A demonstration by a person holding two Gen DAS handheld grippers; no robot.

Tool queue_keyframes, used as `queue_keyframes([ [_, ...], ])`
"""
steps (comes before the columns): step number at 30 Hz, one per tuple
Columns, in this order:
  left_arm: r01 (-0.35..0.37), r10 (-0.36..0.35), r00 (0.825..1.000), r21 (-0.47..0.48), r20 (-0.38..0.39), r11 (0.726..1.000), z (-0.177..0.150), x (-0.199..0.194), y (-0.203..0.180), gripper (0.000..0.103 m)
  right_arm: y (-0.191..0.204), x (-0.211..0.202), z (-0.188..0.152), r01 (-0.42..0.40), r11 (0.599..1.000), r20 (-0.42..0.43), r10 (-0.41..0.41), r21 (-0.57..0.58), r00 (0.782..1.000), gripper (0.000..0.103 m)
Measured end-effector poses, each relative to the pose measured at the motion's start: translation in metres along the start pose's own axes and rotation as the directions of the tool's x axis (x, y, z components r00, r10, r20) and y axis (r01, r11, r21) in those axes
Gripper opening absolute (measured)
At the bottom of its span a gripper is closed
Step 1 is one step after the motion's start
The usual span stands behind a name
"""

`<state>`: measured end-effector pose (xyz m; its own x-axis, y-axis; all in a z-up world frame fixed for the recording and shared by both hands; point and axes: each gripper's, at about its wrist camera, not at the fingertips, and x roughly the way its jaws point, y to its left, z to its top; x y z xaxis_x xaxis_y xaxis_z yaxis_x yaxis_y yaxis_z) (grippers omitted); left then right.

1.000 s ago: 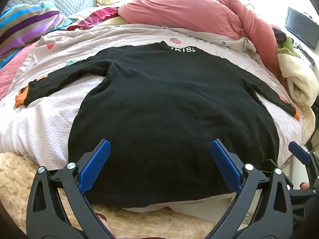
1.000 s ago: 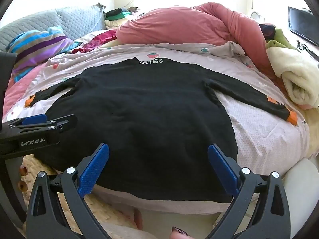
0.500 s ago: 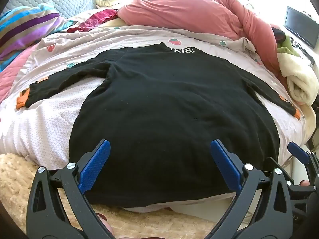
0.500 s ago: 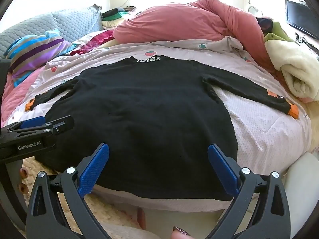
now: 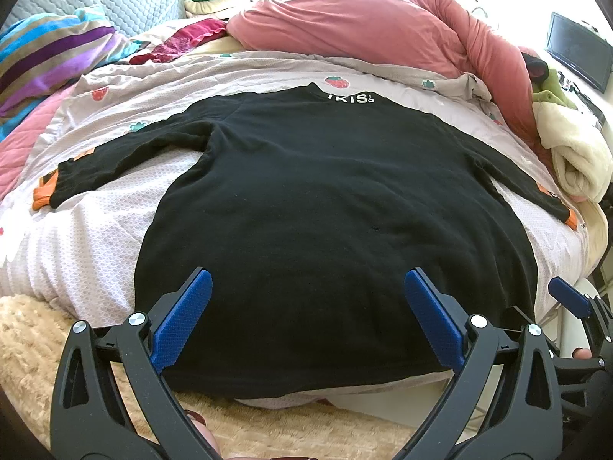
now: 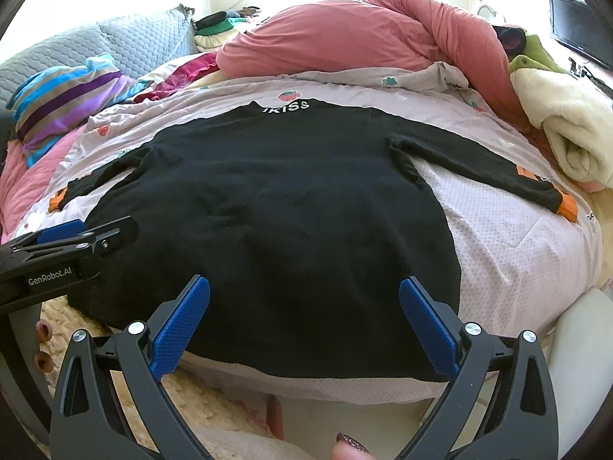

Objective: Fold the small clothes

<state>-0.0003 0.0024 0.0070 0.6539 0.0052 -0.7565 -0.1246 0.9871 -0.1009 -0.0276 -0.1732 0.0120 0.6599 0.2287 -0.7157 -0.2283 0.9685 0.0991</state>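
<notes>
I'm hovering both grippers, left gripper [image 5: 304,318] and right gripper [image 6: 304,324], spread wide, over the flat black top [image 5: 325,211]; no folds made yet.

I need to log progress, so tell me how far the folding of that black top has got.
Done: the black long-sleeved top lies spread flat on the pale strawberry-print quilt, both sleeves out. In hand: nothing; the left gripper and right gripper sit at the hem side with jaws wide apart, gripping no cloth. Left: every fold, sleeves and body.
</notes>
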Motion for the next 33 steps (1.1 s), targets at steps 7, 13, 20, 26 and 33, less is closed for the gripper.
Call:
queue_keyframes([
  [7, 0.0, 0.0, 1.0, 0.001, 0.002, 1.0, -0.0008, 0.0003, -0.0004, 0.095, -0.0009, 0.0009, -0.0008, -0.002, 1.0, -0.001, 0.002, 0.001, 1.0, 0.099],
  [13, -0.003, 0.003, 1.0, 0.002, 0.005, 1.0, -0.0002, 0.0005, -0.0001, 0.095, -0.0012, 0.0012, -0.0004, -0.003, 1.0, -0.002, 0.003, 0.002, 1.0, 0.099],
  [20, -0.006, 0.006, 1.0, 0.004, 0.006, 1.0, 0.0044, -0.0019, 0.0027, 0.095, -0.0024, 0.0005, -0.001, -0.002, 1.0, 0.001, 0.002, 0.002, 1.0, 0.099],
  [26, -0.01, 0.01, 1.0, 0.006, 0.008, 1.0, 0.0043, -0.0017, 0.0021, 0.095, -0.0039, 0.0007, -0.0005, -0.001, 1.0, -0.001, 0.001, 0.005, 1.0, 0.099],
  [33, -0.011, 0.01, 1.0, 0.008, 0.007, 1.0, 0.0047, -0.0009, 0.0018, 0.095, -0.0053, 0.0006, 0.0042, 0.001, 1.0, 0.002, -0.001, 0.004, 1.0, 0.099],
])
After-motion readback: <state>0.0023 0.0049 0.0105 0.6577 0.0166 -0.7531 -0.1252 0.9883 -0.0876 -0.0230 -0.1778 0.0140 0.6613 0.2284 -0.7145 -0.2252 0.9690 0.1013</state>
